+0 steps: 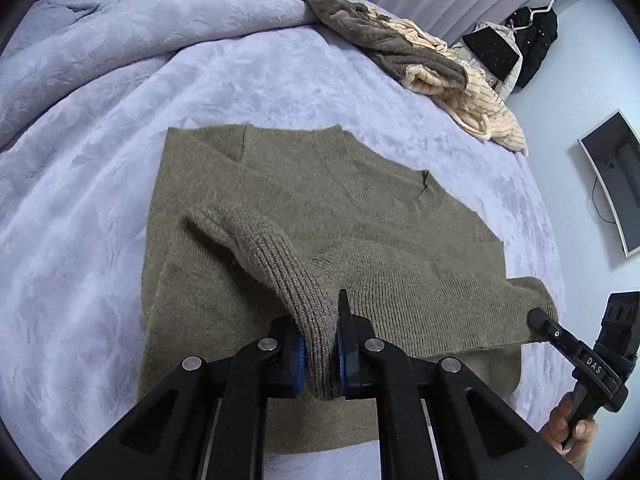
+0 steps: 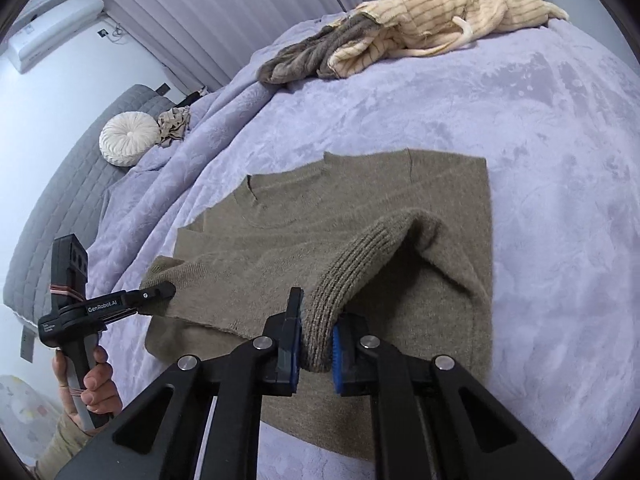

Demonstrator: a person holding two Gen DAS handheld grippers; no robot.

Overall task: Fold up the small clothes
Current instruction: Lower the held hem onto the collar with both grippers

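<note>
An olive-brown knit sweater (image 1: 320, 208) lies flat on the lavender bedspread, collar away from me; it also shows in the right wrist view (image 2: 320, 240). My left gripper (image 1: 320, 360) is shut on the ribbed hem at the sweater's left corner and holds it lifted over the body. My right gripper (image 2: 316, 352) is shut on the ribbed hem at the right corner, also lifted. Each gripper shows in the other's view: the right one (image 1: 538, 316) and the left one (image 2: 168, 290), both pinching the hem edge.
A heap of grey and cream striped clothes (image 1: 420, 64) lies at the bed's far side, also in the right wrist view (image 2: 400, 28). A bunched duvet (image 1: 120, 32) fills the far left. A round white cushion (image 2: 128, 144) sits by the headboard. A monitor (image 1: 616, 180) hangs on the wall.
</note>
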